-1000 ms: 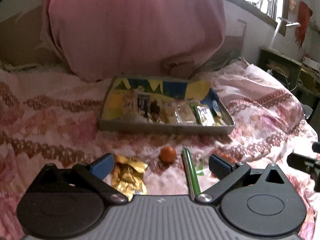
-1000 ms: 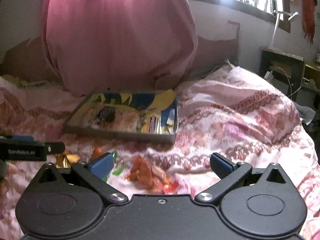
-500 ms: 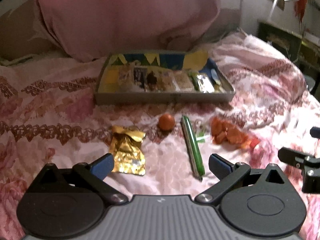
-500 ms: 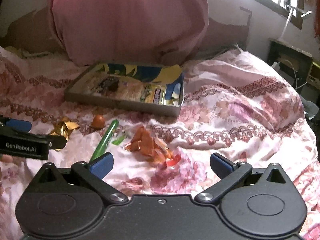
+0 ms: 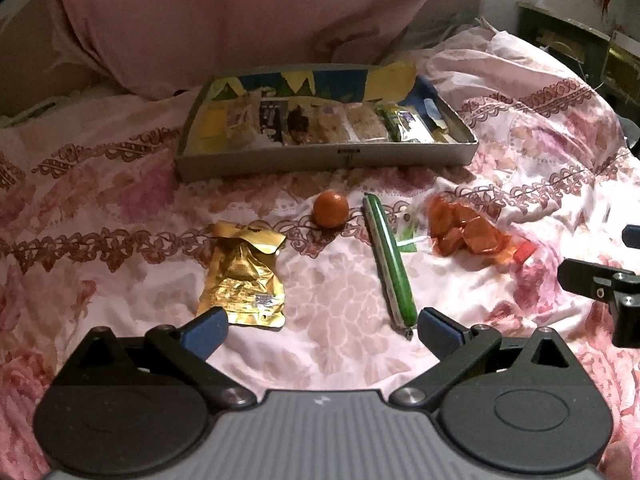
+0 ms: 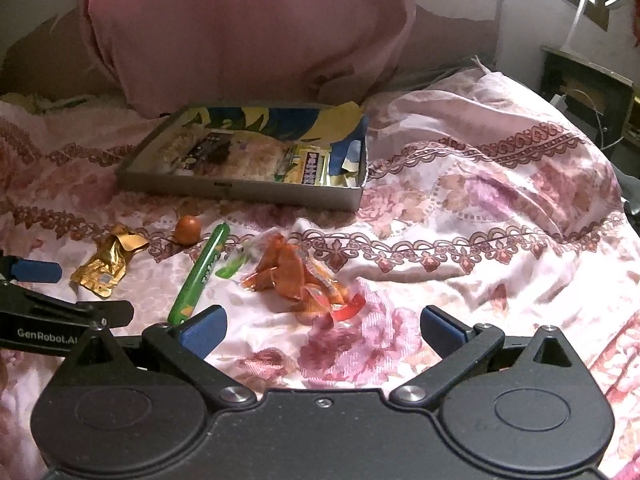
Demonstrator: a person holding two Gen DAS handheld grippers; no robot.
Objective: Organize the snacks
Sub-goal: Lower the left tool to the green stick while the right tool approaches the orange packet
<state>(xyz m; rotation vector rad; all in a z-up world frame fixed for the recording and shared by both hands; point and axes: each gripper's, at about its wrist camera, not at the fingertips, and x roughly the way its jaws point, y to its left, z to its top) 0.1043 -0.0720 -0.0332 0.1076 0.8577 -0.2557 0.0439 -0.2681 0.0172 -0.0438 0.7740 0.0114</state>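
A shallow grey tray (image 5: 328,158) (image 6: 240,190) holding several snack packets lies on a pink floral bedspread. In front of it lie a gold foil packet (image 5: 242,276) (image 6: 106,266), a small orange ball-shaped snack (image 5: 330,209) (image 6: 187,229), a long green stick packet (image 5: 390,266) (image 6: 202,272) and an orange wrapped snack bag (image 5: 466,232) (image 6: 298,276). My left gripper (image 5: 322,332) is open and empty, just short of the gold packet and the green stick. My right gripper (image 6: 322,330) is open and empty, just short of the orange bag.
A big pink pillow (image 5: 240,20) (image 6: 248,28) stands behind the tray. A dark desk (image 5: 576,44) (image 6: 588,88) is at the far right beyond the bed edge. The other gripper's finger shows at each view's side.
Both grippers have pulled back and tilted down, so the loose snacks sit further up the views and in full sight. Both stay open and empty.
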